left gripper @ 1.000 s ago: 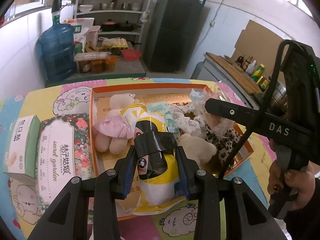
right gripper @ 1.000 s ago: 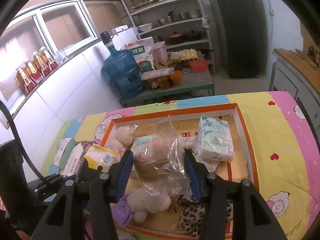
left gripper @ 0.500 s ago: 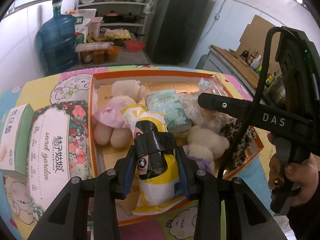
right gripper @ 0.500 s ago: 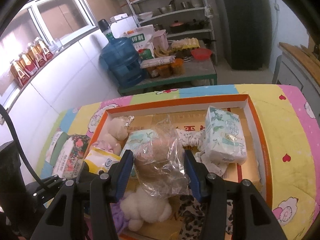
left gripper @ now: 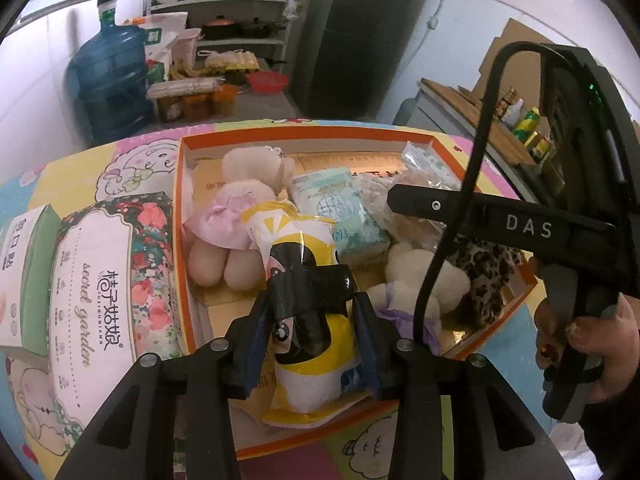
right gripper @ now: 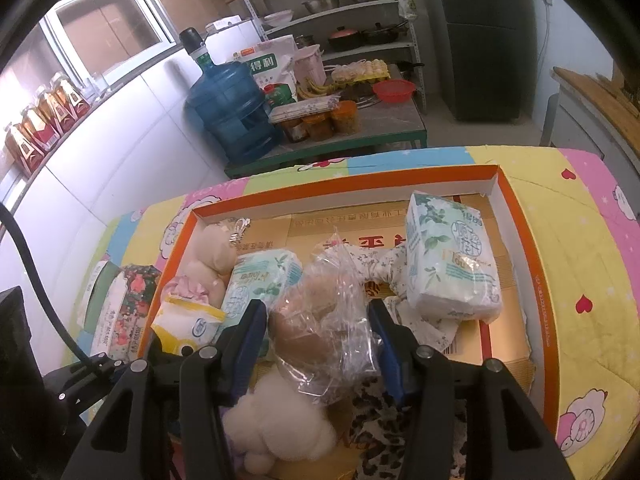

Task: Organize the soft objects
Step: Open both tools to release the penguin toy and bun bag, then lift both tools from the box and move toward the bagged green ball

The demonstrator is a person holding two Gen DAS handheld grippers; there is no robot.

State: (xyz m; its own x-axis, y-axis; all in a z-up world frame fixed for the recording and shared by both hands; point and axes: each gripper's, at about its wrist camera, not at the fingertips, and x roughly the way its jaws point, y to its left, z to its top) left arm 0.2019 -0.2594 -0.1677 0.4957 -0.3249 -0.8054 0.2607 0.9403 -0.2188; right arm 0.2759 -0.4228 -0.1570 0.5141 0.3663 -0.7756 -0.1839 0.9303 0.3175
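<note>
My left gripper [left gripper: 310, 316] is shut on a yellow and white soft packet [left gripper: 304, 248] with black tape, held over the near left of the orange-rimmed box [left gripper: 280, 133]. My right gripper [right gripper: 318, 324] is shut on a clear plastic bag holding a brown soft toy [right gripper: 320, 320], held over the box's middle. In the box lie a cream teddy in a pink dress [left gripper: 240, 216], a white plush [right gripper: 276, 420], two tissue packs [right gripper: 452, 264] [left gripper: 340, 208], floral cloth [right gripper: 384, 264] and leopard cloth [left gripper: 484, 268].
The box [right gripper: 344, 192] sits on a colourful cartoon quilt [right gripper: 592, 264]. Two tissue boxes [left gripper: 100, 276] lie left of it. Behind stand a blue water jug [right gripper: 232, 112], a low table with jars [right gripper: 328, 124], shelves and a dark fridge [right gripper: 476, 36].
Both grippers keep their hold and have moved forward and lower over the box, so its contents look larger and nearer. The right gripper shows further left in the left wrist view.
</note>
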